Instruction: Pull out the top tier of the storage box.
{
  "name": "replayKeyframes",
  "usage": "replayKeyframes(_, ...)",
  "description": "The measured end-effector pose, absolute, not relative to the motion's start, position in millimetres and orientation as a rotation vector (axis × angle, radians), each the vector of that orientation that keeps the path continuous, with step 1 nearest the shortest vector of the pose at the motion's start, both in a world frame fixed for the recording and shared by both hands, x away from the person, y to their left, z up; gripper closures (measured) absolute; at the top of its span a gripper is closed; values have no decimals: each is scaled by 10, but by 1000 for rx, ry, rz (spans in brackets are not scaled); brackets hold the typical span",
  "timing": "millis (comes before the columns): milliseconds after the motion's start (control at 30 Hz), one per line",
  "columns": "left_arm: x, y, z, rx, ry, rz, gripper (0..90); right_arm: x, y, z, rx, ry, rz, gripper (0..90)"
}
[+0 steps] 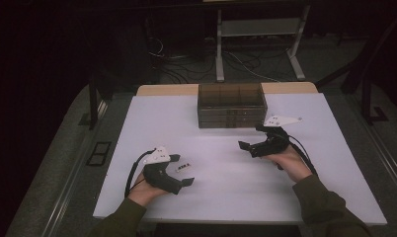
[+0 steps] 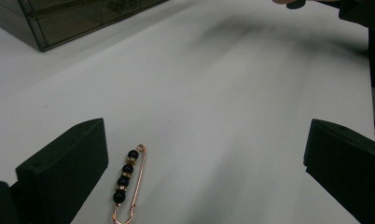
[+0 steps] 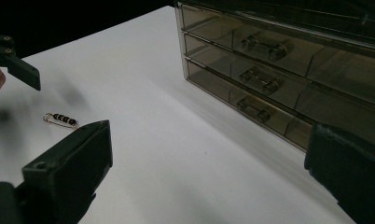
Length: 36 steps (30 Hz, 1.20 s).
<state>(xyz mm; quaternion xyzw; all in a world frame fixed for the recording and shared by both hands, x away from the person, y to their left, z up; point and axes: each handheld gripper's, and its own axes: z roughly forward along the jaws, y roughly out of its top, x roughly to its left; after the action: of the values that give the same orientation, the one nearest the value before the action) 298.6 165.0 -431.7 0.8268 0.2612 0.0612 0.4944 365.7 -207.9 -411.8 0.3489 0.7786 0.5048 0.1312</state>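
Note:
A copper safety pin strung with black beads [image 1: 183,167] lies flat on the white table [image 1: 226,197], left of centre. My left gripper [image 1: 182,170] stands open around it, one jaw on each side; in the left gripper view the pin [image 2: 127,182] lies close to the left jaw, untouched. My right gripper [image 1: 251,138] is open and holds nothing, right of centre, just in front of a smoky clear drawer box [image 1: 231,106]. The right gripper view faces the box [image 3: 269,60] with its three drawers shut, and the pin [image 3: 60,120] is far off at the left.
The drawer box stands at the table's back centre edge. A jaw of the left gripper [image 3: 13,63] appears at the left of the right gripper view. Behind the table, cables [image 1: 186,61] lie on the floor beside a metal stand [image 1: 258,29]. Dark floor surrounds the table.

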Motion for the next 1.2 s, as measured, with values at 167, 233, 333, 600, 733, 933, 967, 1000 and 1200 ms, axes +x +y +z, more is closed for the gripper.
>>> replayKeyframes(167,2983,1651,-4315,2006,632,148,0,3688,-2070,-4126,1012,2262,1465,4)
replayKeyframes(233,2983,1649,-4316,2007,632,147,0,3699,-2068,-4129,1015,2263,1461,4)
replayKeyframes(333,2982,1648,-4313,2012,631,145,0,3714,-2067,-4133,1018,2265,1460,4)
replayKeyframes(600,2985,1651,-4317,1999,637,147,0,3760,-2058,-4144,1023,2260,1458,4)
replayKeyframes(733,2986,1654,-4315,1998,636,147,0,3782,-2045,-4141,1022,2256,1456,4)
replayKeyframes(933,2985,1650,-4317,1999,637,145,0,3823,-2016,-4134,1007,2268,1455,4)
replayKeyframes(967,2985,1651,-4317,1999,637,146,0,3826,-2009,-4136,1007,2265,1453,4)
replayKeyframes(1000,2985,1652,-4316,1998,637,146,0,3827,-2005,-4138,998,2256,1449,4)
replayKeyframes(1200,2986,1653,-4316,1997,637,145,0,3864,-1995,-4143,1002,2240,1454,4)
